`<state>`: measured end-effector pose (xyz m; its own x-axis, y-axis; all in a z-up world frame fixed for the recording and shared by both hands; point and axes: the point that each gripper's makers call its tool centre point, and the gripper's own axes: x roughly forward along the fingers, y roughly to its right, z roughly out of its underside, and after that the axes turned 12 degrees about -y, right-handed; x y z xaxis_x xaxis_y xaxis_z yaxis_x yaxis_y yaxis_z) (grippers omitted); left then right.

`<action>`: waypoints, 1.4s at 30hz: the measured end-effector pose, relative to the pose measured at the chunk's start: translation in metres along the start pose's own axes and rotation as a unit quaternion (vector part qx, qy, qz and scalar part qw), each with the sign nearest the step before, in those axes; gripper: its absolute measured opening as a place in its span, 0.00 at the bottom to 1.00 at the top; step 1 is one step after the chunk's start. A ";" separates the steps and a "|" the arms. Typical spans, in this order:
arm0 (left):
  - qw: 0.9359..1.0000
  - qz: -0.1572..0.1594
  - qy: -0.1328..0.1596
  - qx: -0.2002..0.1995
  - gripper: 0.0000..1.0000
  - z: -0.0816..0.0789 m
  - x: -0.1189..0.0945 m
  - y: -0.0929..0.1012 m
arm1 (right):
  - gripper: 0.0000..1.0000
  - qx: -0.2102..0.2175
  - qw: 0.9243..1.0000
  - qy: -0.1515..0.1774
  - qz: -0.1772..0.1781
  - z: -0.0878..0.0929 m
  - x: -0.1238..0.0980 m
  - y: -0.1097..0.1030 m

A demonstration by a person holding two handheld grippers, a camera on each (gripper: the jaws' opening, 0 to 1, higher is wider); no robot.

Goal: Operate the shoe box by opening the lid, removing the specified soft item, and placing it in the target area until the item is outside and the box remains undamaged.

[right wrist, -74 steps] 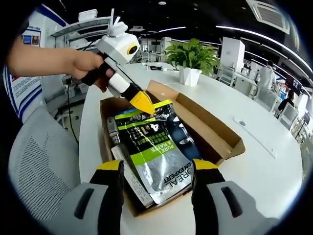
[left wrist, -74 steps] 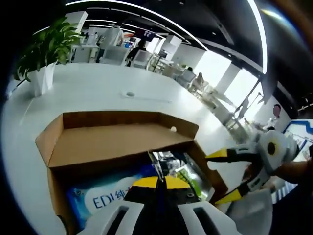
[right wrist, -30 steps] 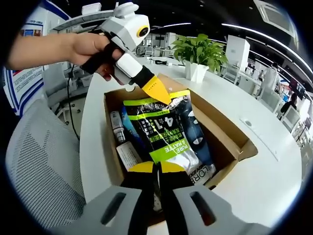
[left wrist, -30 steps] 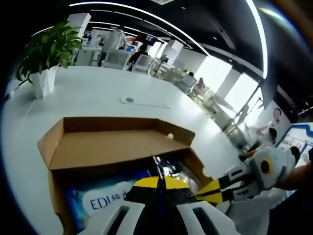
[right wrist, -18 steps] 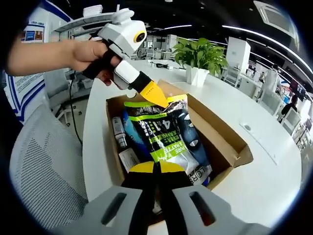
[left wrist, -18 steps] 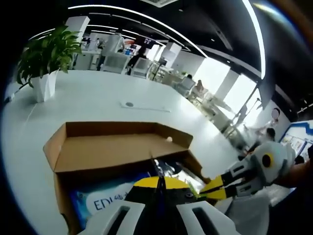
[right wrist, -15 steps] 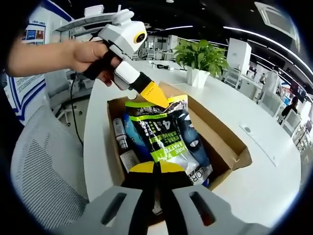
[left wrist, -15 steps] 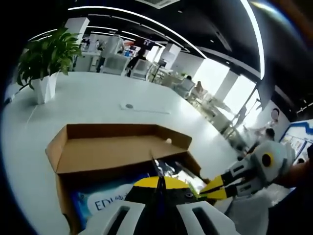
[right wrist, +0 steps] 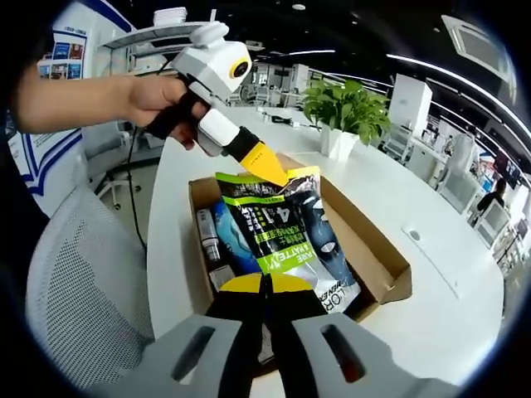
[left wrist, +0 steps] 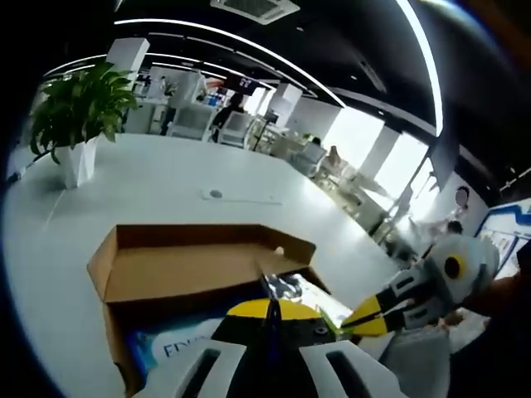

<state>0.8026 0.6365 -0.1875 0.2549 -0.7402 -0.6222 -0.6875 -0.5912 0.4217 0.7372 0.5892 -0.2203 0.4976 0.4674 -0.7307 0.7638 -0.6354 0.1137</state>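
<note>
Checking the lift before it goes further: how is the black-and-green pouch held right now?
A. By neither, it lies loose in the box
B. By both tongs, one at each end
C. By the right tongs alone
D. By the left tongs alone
B: in the right gripper view the left tongs pinch the pouch at its far end and the right tongs are shut on its near end, above the box.
</note>
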 end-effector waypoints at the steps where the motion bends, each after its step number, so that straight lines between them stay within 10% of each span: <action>1: 1.000 0.001 0.001 0.001 0.00 -0.001 0.000 0.001 | 0.00 0.000 1.000 0.000 0.001 0.000 -0.002 0.001; 42: 0.995 0.061 -0.039 0.065 0.00 -0.014 0.083 0.072 | 0.00 0.057 0.997 -0.030 0.045 0.077 -0.053 0.045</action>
<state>0.7841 0.5280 -0.1993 0.1143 -0.7737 -0.6231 -0.7938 -0.4483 0.4110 0.7140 0.4887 -0.2282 0.5337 0.3691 -0.7609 0.6634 -0.7408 0.1059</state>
